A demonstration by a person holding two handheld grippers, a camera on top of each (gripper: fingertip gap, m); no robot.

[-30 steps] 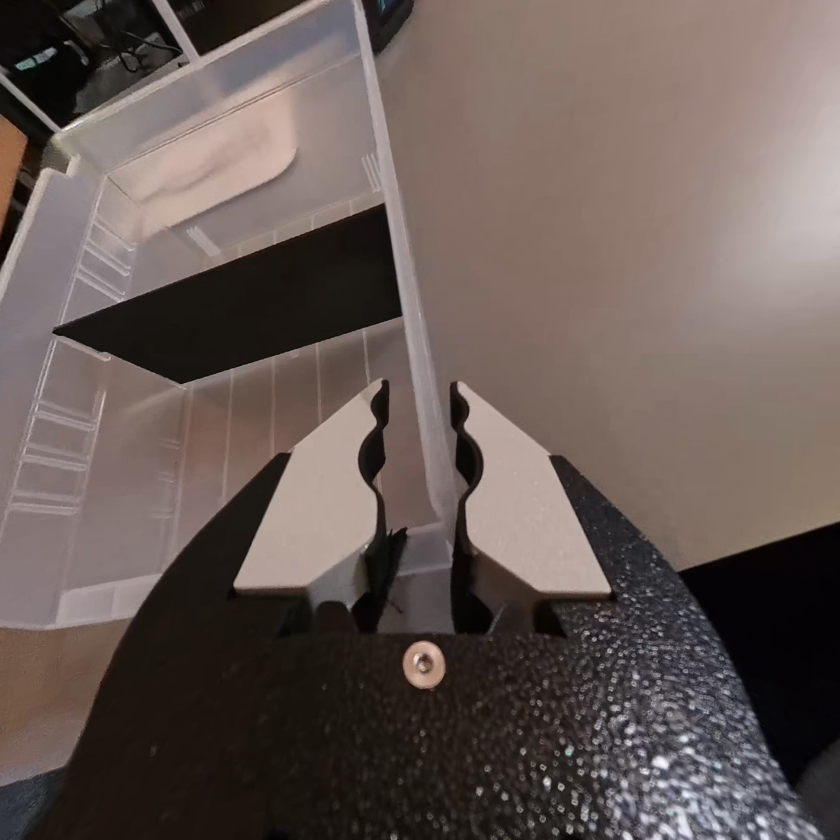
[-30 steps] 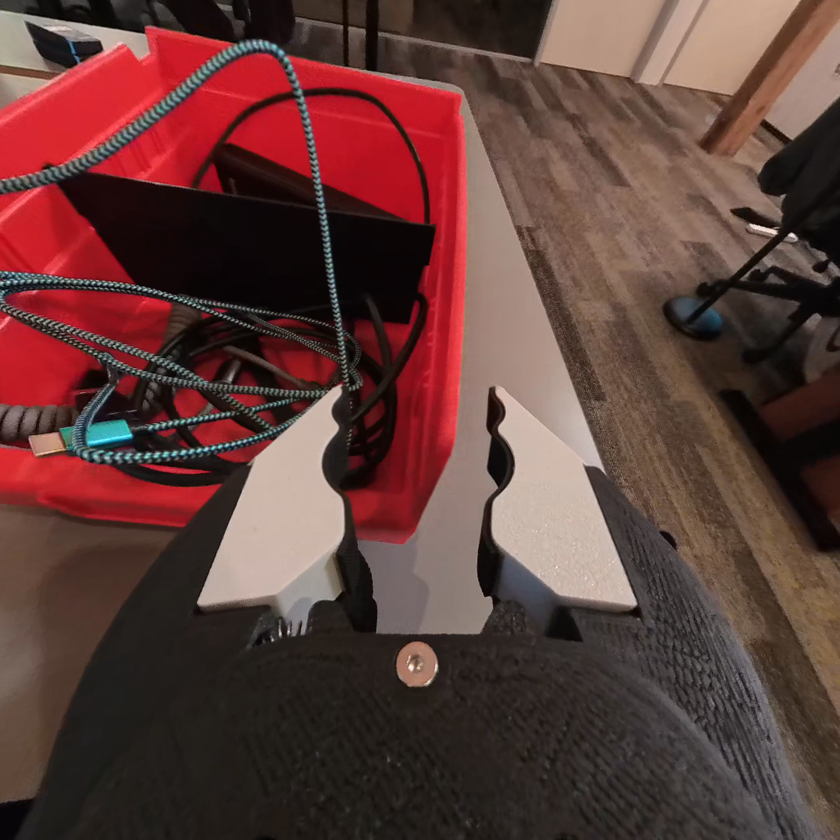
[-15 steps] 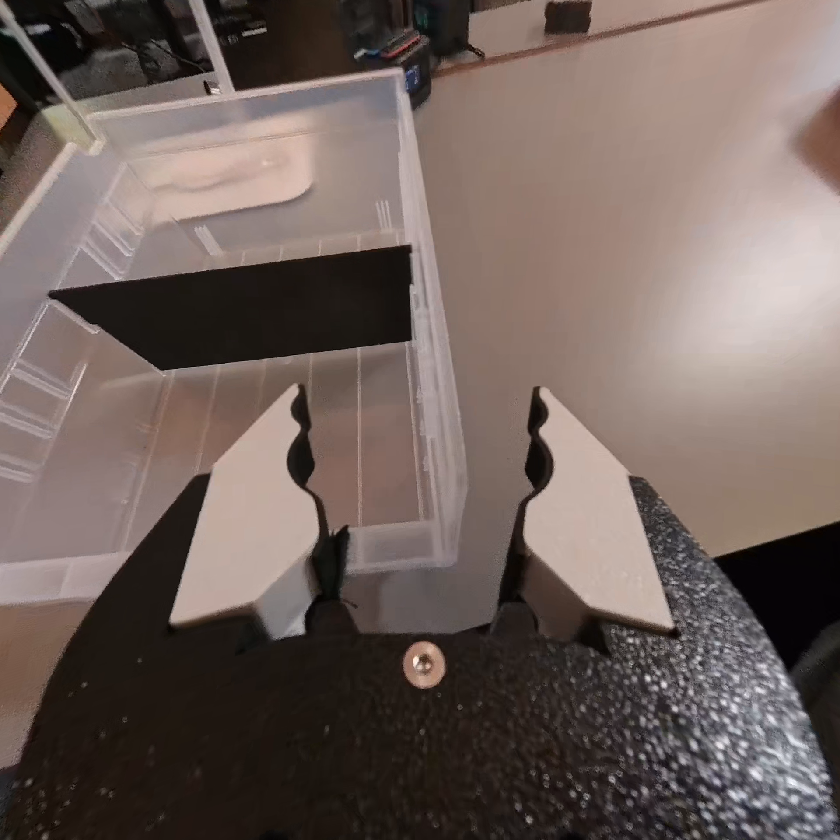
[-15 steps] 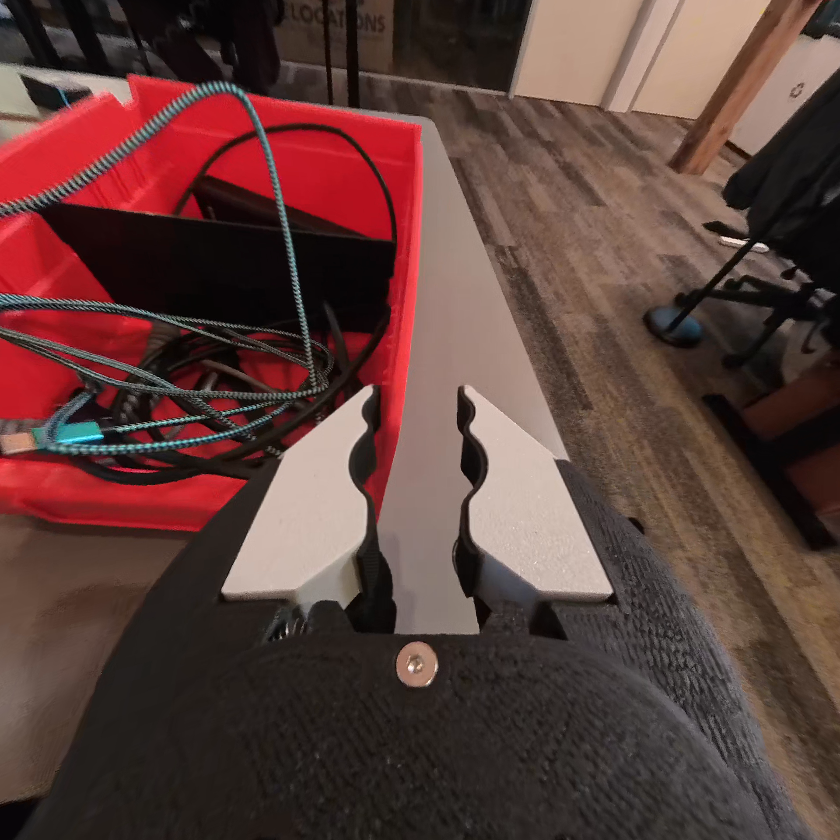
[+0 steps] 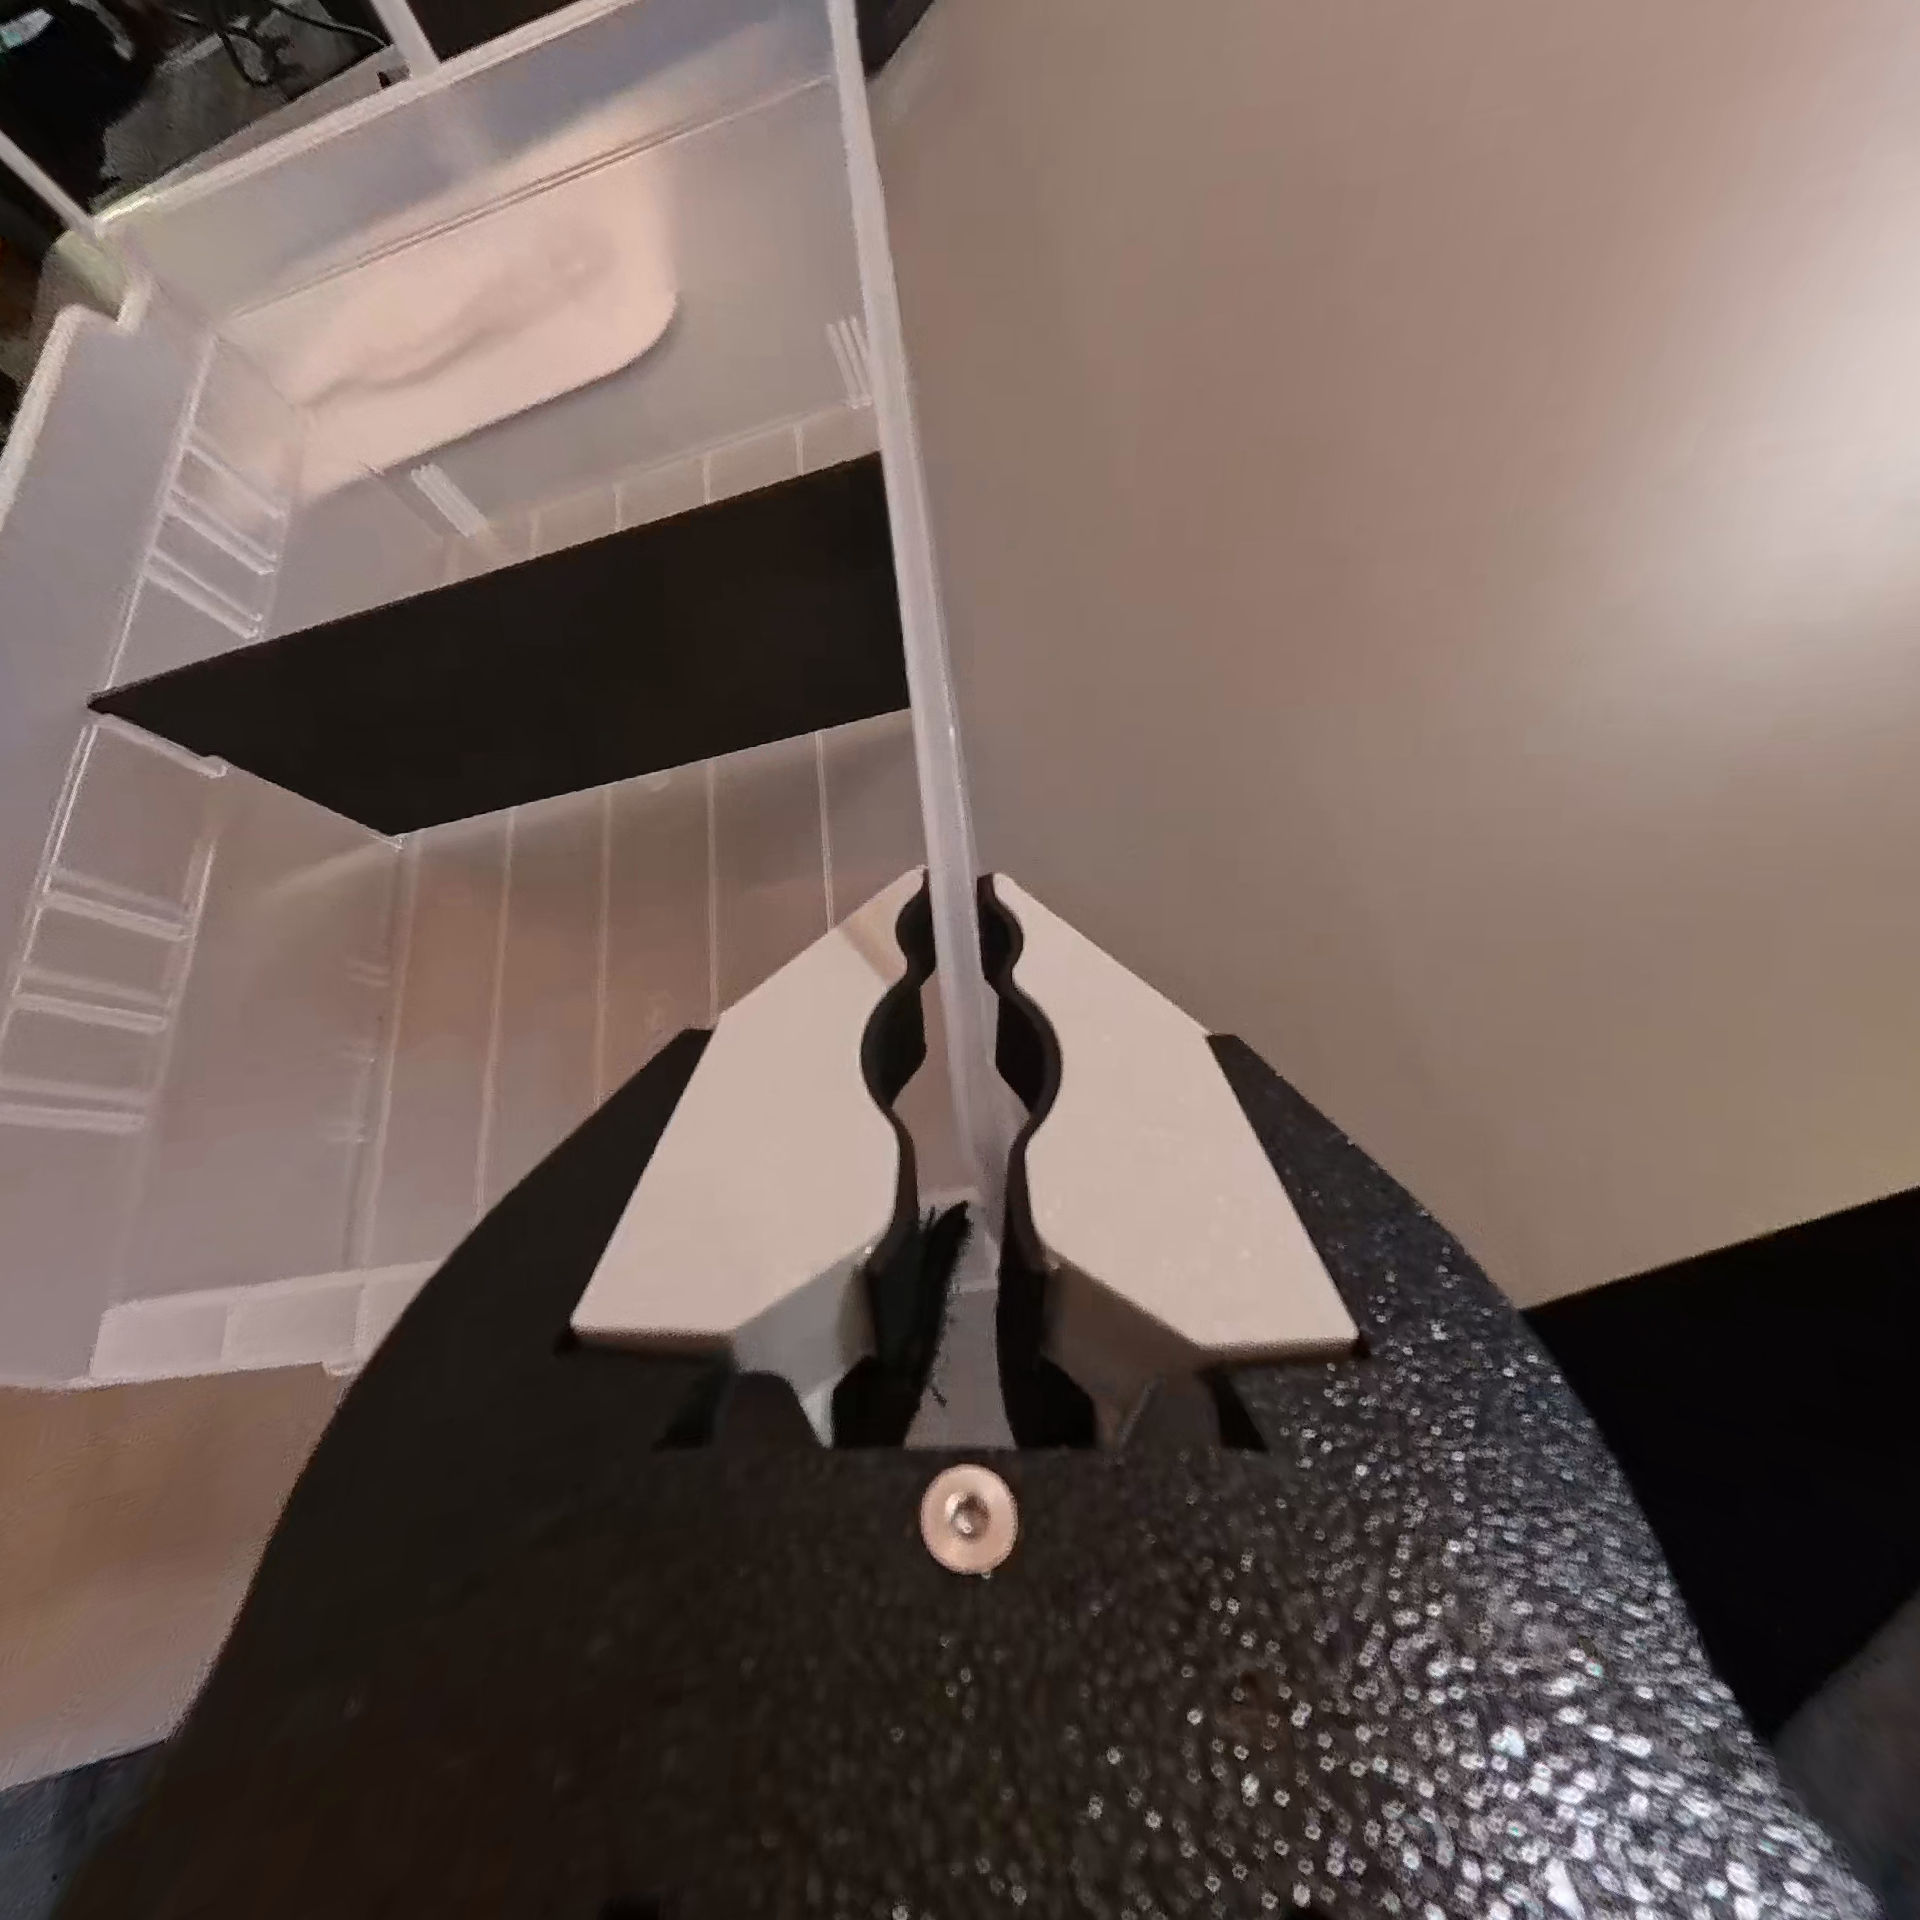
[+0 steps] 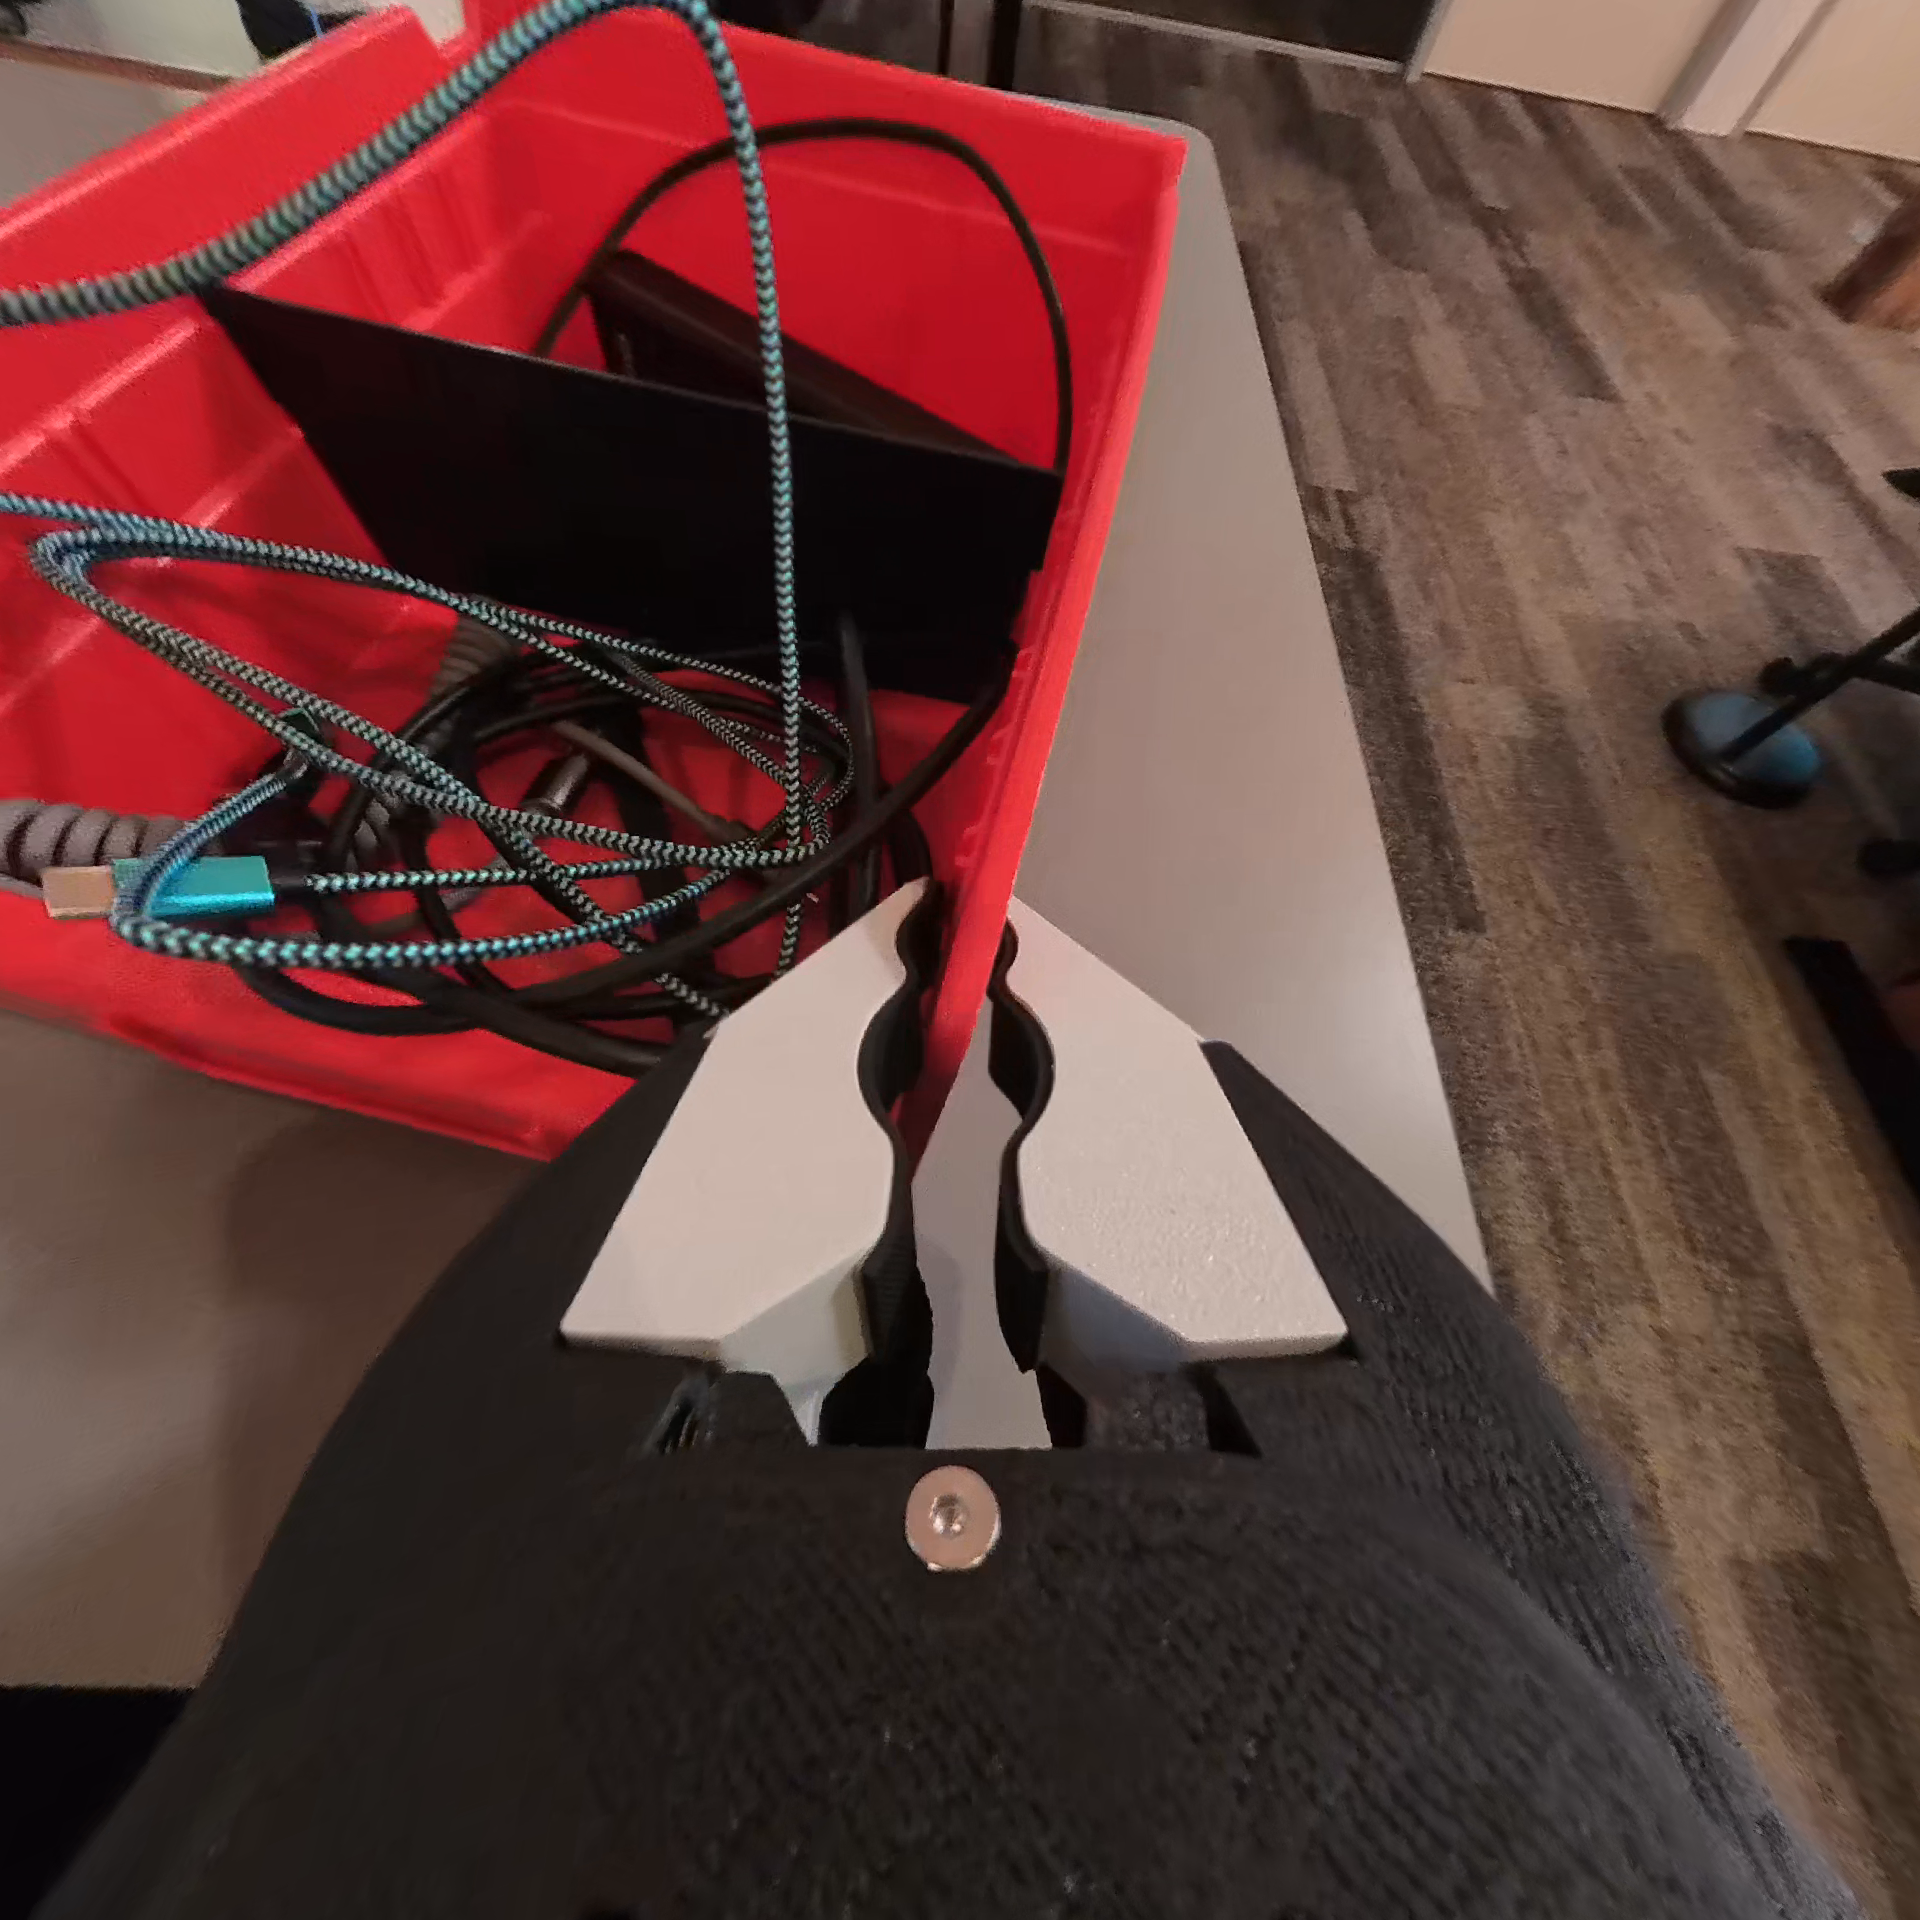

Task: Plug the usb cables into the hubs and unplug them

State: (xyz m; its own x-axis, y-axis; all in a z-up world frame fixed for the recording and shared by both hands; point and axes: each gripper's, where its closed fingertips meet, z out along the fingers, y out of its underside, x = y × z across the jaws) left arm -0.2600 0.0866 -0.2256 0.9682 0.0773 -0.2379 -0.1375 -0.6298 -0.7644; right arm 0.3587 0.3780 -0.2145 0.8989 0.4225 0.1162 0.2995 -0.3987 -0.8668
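Observation:
My left gripper (image 5: 958,883) is shut on the right wall of a clear plastic bin (image 5: 902,520). The bin holds only a black divider (image 5: 520,675). My right gripper (image 6: 966,904) is shut on the right wall of a red bin (image 6: 1101,416). The red bin holds a teal braided usb cable (image 6: 769,364) with its teal plug (image 6: 197,888) at the left, tangled black cables (image 6: 623,997) and a grey coiled cable (image 6: 62,831). A black divider (image 6: 623,499) crosses the red bin, and a black hub (image 6: 727,353) lies behind it.
Both bins stand on a light table (image 5: 1351,520). The table's right edge (image 6: 1351,727) runs close beside the red bin, with wood-pattern floor (image 6: 1558,520) beyond. A stand with a blue base (image 6: 1745,748) is on the floor at the right. Between my right fingertips and the black hub (image 6: 727,353) there is roughly 20 cm.
Half a second ago the left gripper was wide open; it has moved in and shut on the clear bin's wall. The right gripper has moved left and shut on the red bin's wall.

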